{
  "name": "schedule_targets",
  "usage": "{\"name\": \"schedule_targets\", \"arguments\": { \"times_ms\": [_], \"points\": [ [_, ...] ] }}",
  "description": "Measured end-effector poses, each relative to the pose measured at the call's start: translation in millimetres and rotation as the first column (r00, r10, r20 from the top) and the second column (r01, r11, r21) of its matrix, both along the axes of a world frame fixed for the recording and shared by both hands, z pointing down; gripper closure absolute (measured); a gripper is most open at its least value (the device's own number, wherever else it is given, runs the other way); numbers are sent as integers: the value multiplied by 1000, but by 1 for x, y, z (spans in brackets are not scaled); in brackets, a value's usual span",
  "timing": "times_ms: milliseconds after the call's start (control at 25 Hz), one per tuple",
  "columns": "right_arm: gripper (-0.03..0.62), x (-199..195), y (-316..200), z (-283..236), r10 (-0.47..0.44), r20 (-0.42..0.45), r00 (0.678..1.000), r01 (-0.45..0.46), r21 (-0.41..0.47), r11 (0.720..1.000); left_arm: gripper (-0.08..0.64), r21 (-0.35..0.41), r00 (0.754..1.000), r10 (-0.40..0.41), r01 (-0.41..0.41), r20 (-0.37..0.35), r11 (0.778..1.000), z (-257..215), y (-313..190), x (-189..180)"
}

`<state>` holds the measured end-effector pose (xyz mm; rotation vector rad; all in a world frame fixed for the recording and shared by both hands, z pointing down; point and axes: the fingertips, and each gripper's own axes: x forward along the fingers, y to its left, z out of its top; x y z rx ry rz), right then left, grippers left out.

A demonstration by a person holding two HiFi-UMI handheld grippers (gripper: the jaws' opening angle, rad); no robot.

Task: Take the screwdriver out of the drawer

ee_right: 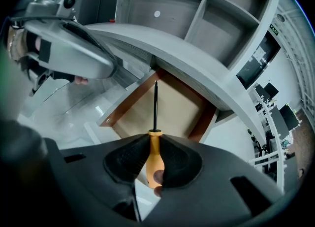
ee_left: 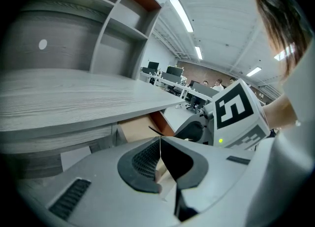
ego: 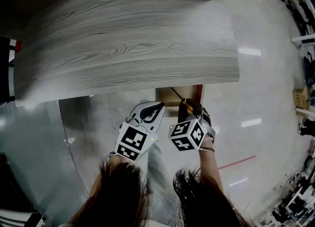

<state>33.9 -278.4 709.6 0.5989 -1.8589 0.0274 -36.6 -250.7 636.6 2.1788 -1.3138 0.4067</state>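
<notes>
My right gripper (ee_right: 154,158) is shut on the orange handle of the screwdriver (ee_right: 155,117), whose thin black shaft points out over the open drawer (ee_right: 167,108). From the head view the screwdriver (ego: 178,96) slants up-left above the drawer (ego: 179,93), which sticks out from under the grey desk (ego: 128,39), with the right gripper (ego: 189,110) just in front of it. My left gripper (ego: 156,108) hovers beside the drawer's left front corner. In the left gripper view the left gripper (ee_left: 158,159) has its jaws closed together with nothing between them.
The drawer's bottom is bare light wood with reddish-brown walls (ee_right: 203,122). Shelving (ee_right: 216,9) rises behind the desk. A glass panel (ego: 34,157) stands at the left on the glossy floor. Office desks and chairs (ee_left: 172,81) fill the background.
</notes>
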Motion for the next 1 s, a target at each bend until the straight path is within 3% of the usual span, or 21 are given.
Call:
{"name": "schedule_targets", "arguments": {
  "times_ms": [1000],
  "points": [
    [509, 19, 27, -82, 115, 136, 984, -120, 36, 992, 541, 28, 999, -22, 20, 49, 999, -79, 32, 19]
  ]
}}
